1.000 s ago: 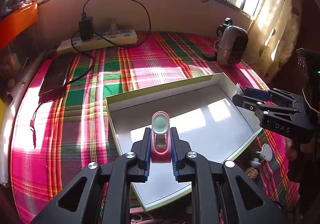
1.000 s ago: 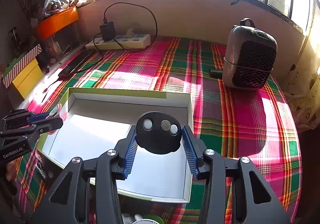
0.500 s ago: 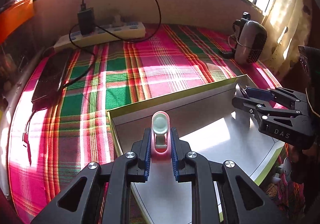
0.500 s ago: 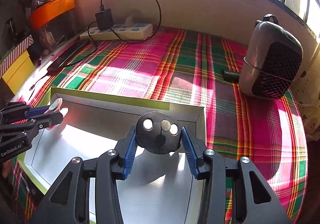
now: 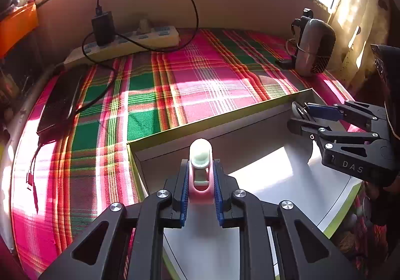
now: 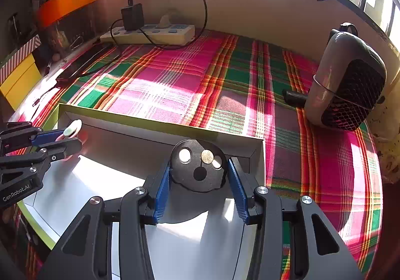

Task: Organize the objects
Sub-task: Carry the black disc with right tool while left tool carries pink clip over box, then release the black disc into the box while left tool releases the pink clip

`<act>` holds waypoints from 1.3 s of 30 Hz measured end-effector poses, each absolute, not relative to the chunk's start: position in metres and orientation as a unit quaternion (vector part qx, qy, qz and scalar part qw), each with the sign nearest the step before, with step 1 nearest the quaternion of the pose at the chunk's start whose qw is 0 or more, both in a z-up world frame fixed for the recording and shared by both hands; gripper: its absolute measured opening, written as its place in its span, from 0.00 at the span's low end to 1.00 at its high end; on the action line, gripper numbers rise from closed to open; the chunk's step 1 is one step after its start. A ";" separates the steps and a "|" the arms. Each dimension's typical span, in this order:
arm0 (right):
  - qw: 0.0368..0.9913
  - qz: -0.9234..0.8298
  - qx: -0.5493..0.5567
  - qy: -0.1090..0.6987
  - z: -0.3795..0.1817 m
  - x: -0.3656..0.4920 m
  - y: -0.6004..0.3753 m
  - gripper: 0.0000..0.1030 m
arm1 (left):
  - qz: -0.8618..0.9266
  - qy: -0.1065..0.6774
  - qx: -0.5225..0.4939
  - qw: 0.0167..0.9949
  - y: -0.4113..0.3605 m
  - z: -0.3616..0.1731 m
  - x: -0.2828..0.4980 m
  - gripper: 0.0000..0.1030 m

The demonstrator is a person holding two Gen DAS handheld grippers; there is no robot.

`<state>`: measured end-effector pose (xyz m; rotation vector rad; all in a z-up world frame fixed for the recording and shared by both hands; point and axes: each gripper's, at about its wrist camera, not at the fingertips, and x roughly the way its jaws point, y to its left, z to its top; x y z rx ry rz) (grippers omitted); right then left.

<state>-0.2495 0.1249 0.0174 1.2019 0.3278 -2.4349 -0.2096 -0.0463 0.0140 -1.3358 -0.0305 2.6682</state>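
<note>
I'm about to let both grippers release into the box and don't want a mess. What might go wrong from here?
1. The black disc in the right gripper sits close to the box's far wall; it might clip the wall or land on edge.
2. The pink object in the left gripper looks narrow and rounded, so it may roll or slide on the smooth white box floor.

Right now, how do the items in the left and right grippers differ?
The left gripper is shut on a slim pink clip with a pale top; the right gripper is shut on a wide black disc.
The clip stands lengthwise between nearly closed jaws; the disc spreads its jaws much wider.
The clip's face is plain; the disc carries round metal pieces and a hole.
Both are held over the white box.
</note>
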 end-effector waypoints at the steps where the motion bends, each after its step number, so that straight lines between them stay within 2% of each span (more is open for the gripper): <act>1: 0.202 -0.872 0.431 0.119 0.017 -0.249 0.124 0.44 | 0.892 -0.011 -0.446 0.078 -0.046 0.014 -0.210 0.15; 20: 0.192 -0.874 0.426 0.132 0.017 -0.252 0.121 0.44 | 0.892 -0.003 -0.446 0.071 -0.045 0.013 -0.211 0.16; 29: 0.188 -0.879 0.421 0.121 0.018 -0.251 0.124 0.45 | 0.894 -0.012 -0.441 0.078 -0.045 0.016 -0.209 0.26; 34: 0.196 -0.881 0.416 0.109 0.022 -0.244 0.124 0.57 | 0.898 -0.017 -0.433 0.074 -0.048 0.022 -0.202 0.29; 39: 0.198 -0.884 0.408 0.115 0.027 -0.234 0.121 0.58 | 0.904 -0.022 -0.420 0.076 -0.051 0.032 -0.192 0.30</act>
